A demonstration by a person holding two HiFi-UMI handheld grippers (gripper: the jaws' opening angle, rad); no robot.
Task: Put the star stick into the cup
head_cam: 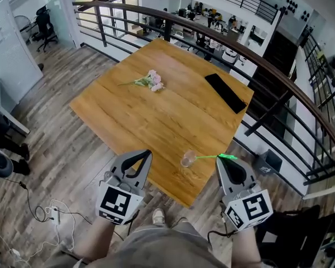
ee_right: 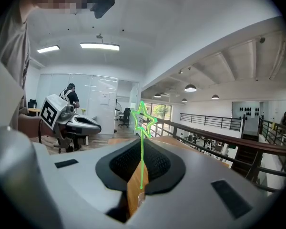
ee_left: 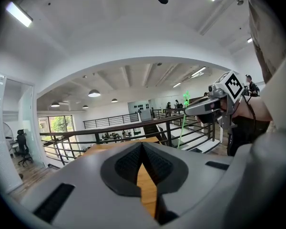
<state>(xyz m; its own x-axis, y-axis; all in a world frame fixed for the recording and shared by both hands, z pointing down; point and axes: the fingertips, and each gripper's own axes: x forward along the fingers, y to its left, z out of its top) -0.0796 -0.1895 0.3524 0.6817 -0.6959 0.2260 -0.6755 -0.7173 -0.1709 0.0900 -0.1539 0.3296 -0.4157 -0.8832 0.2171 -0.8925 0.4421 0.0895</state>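
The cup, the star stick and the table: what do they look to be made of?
Cup: clear glass or plastic; it is see-through, with the wood showing through it. Star stick: probably translucent green plastic; it is thin, glossy and almost glowing. Table: wood or wood veneer, with warm grain lines and a satin sheen.

Left hand-held gripper (ee_left: 142,144) jaws together, table (ee_left: 146,187) beyond

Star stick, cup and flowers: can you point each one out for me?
Star stick (ee_right: 142,161): right gripper view, on its thin green shaft.
Cup (head_cam: 187,159): head view, on its clear wall.
Flowers (head_cam: 153,80): head view, on the pink blooms.
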